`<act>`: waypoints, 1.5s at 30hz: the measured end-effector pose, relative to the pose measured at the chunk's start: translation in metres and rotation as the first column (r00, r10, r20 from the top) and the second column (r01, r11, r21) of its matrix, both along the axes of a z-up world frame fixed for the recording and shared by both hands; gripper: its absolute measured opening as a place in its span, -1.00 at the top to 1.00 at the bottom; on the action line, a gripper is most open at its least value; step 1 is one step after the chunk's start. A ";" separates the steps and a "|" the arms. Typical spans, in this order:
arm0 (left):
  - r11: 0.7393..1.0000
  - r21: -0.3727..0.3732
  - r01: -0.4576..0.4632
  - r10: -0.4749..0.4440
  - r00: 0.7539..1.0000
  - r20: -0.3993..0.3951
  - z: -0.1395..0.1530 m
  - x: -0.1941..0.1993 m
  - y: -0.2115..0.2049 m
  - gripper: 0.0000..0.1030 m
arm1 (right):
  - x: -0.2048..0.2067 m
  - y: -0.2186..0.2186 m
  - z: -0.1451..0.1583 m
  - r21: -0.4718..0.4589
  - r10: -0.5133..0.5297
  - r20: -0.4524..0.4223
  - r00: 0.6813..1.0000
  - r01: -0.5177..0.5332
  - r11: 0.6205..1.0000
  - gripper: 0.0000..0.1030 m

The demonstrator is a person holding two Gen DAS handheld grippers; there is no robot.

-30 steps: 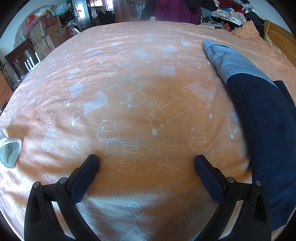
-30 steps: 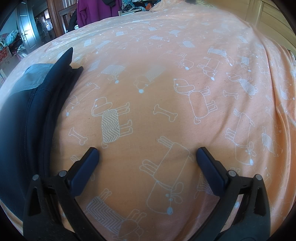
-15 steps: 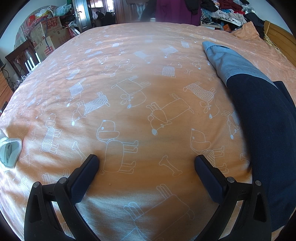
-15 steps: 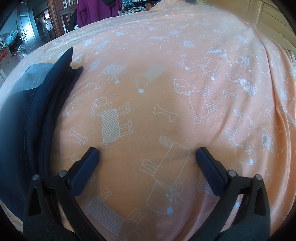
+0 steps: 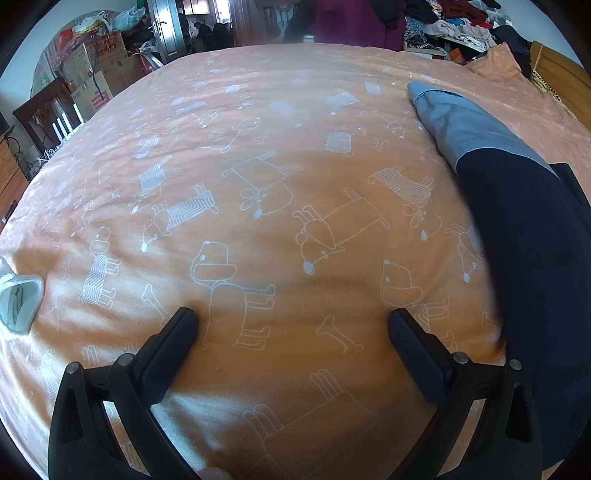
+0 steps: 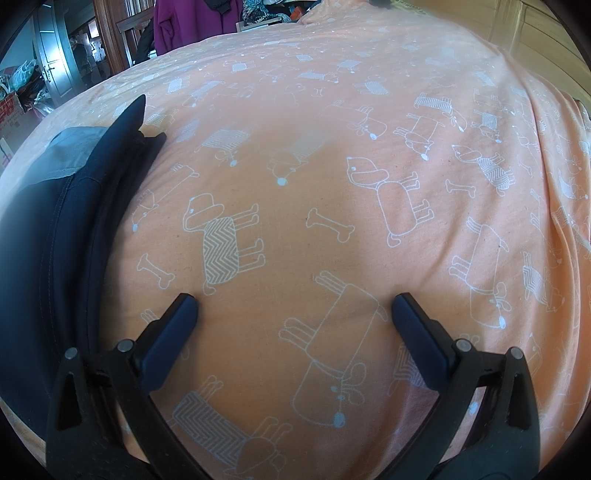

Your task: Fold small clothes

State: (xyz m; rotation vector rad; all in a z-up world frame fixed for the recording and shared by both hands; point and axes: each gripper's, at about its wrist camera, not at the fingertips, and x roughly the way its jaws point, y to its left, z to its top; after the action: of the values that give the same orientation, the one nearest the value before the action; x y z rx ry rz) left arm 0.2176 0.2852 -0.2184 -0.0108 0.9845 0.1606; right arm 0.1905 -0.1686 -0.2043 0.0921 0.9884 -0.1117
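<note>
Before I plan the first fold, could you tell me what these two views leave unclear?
- Garment: the left view's right edge cuts it off; the right view's left edge does too. Its type and full outline are unclear.
- White object: cut off at the left view's left edge, unidentifiable.
- Pile of clothes beyond the bed: too small and distorted to sort.
- Left gripper and right gripper: open; neither view shows the other.

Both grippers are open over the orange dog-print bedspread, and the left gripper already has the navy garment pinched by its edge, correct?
Not quite. Both are open over the bedspread, but the left gripper holds nothing. The left wrist view shows the navy garment lying to its right, outside the fingers. The right gripper is empty too.
</note>
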 end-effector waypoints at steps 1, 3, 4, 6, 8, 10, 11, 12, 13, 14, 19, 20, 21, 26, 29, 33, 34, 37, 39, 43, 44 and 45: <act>1.000 0.006 0.000 0.000 1.000 0.002 0.000 0.001 -0.001 -1.00 | 0.000 0.000 0.000 0.000 0.000 0.000 1.000 0.000 1.000 -1.00; 1.000 0.002 0.002 -0.002 1.000 0.003 0.000 0.001 0.000 -1.00 | 0.000 -0.001 0.000 -0.001 0.000 0.000 1.000 0.000 1.000 -1.00; 1.000 -0.003 0.002 -0.002 1.000 0.003 0.000 0.002 0.001 -1.00 | 0.000 -0.001 0.000 -0.003 0.000 -0.003 1.000 0.000 1.000 -1.00; 1.000 -0.021 0.005 -0.005 1.000 -0.004 0.001 0.004 0.003 -1.00 | 0.003 0.002 0.000 -0.021 0.001 -0.007 1.000 -0.001 1.000 -1.00; 0.999 -0.036 0.004 -0.005 1.000 -0.016 0.002 0.006 0.005 -1.00 | 0.006 0.001 0.000 -0.020 0.002 -0.010 1.000 -0.002 1.000 -1.00; 0.999 -0.043 -0.008 0.006 0.999 -0.035 0.003 0.008 0.005 -1.00 | 0.011 0.001 0.000 -0.021 0.008 -0.011 1.000 -0.009 1.000 -1.00; 0.999 -0.045 -0.017 0.015 0.999 -0.043 0.003 0.009 0.005 -1.00 | 0.013 0.000 0.000 -0.015 0.006 -0.012 1.000 -0.006 1.000 -1.00; 0.998 -0.051 -0.037 0.034 0.998 -0.048 0.003 0.010 0.005 -1.00 | 0.014 -0.001 0.000 -0.006 0.001 -0.012 1.000 -0.001 1.000 -1.00; 0.997 -0.058 -0.052 0.049 0.998 -0.048 0.003 0.011 0.005 -1.00 | 0.015 -0.001 0.000 0.000 -0.002 -0.015 1.000 0.002 1.000 -1.00; 0.994 -0.075 -0.081 0.079 0.996 -0.040 0.004 0.011 0.006 -1.00 | 0.016 -0.002 0.000 0.002 -0.002 -0.017 1.000 0.003 1.000 -1.00; 0.986 -0.124 -0.110 0.107 0.994 -0.031 0.009 0.011 0.013 -1.00 | 0.016 0.001 0.006 -0.009 0.022 -0.031 0.999 -0.022 1.000 -1.00; 0.989 -0.114 -0.097 0.095 0.995 -0.020 0.012 0.009 0.011 -1.00 | 0.016 0.001 0.008 -0.008 0.025 -0.028 0.999 -0.025 1.000 -1.00; 0.991 -0.103 -0.086 0.086 0.996 -0.010 0.014 0.008 0.009 -1.00 | 0.014 0.001 0.012 -0.015 0.029 -0.024 0.999 -0.029 0.999 -1.00; 1.000 0.008 -0.006 0.005 0.993 0.118 0.062 -0.020 -0.020 -1.00 | -0.008 0.020 0.055 -0.077 0.033 0.031 0.999 -0.030 0.997 -1.00; 0.998 0.030 0.048 -0.053 0.976 0.210 0.107 -0.050 -0.049 -1.00 | -0.046 0.041 0.110 -0.070 0.068 0.181 0.981 -0.056 0.996 -1.00; 0.996 0.041 0.081 -0.089 0.955 0.284 0.163 -0.093 -0.090 -1.00 | -0.107 0.078 0.176 -0.120 0.101 0.353 0.930 -0.062 0.991 -1.00; 0.996 0.036 0.083 -0.090 0.952 0.292 0.172 -0.102 -0.098 -1.00 | -0.116 0.089 0.184 -0.124 0.116 0.360 0.926 -0.076 0.989 -1.00; 0.989 -0.034 0.146 -0.131 0.950 0.283 0.191 -0.126 -0.120 -1.00 | -0.125 0.116 0.195 -0.074 0.202 0.323 0.924 -0.189 0.979 -1.00; 0.990 -0.006 0.141 -0.134 0.956 0.260 0.193 -0.130 -0.129 -1.00 | -0.133 0.128 0.198 -0.063 0.220 0.317 0.923 -0.211 0.975 -1.00; 0.991 0.013 0.132 -0.131 0.958 0.253 0.201 -0.142 -0.135 -1.00 | -0.132 0.135 0.201 -0.044 0.221 0.305 0.926 -0.219 0.975 -1.00; 0.992 0.021 0.127 -0.128 0.958 0.256 0.205 -0.145 -0.135 -1.00 | -0.134 0.135 0.202 -0.042 0.221 0.302 0.927 -0.219 0.975 -1.00; 0.993 0.030 0.117 -0.120 0.960 0.253 0.207 -0.147 -0.137 -1.00 | -0.135 0.138 0.202 -0.042 0.224 0.300 0.927 -0.222 0.974 -1.00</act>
State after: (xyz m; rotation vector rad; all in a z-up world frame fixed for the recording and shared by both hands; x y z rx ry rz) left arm 0.0709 0.1479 -0.0112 0.0408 0.7248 0.0544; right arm 0.0551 -0.0301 -0.0027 -0.0116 0.6845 0.1063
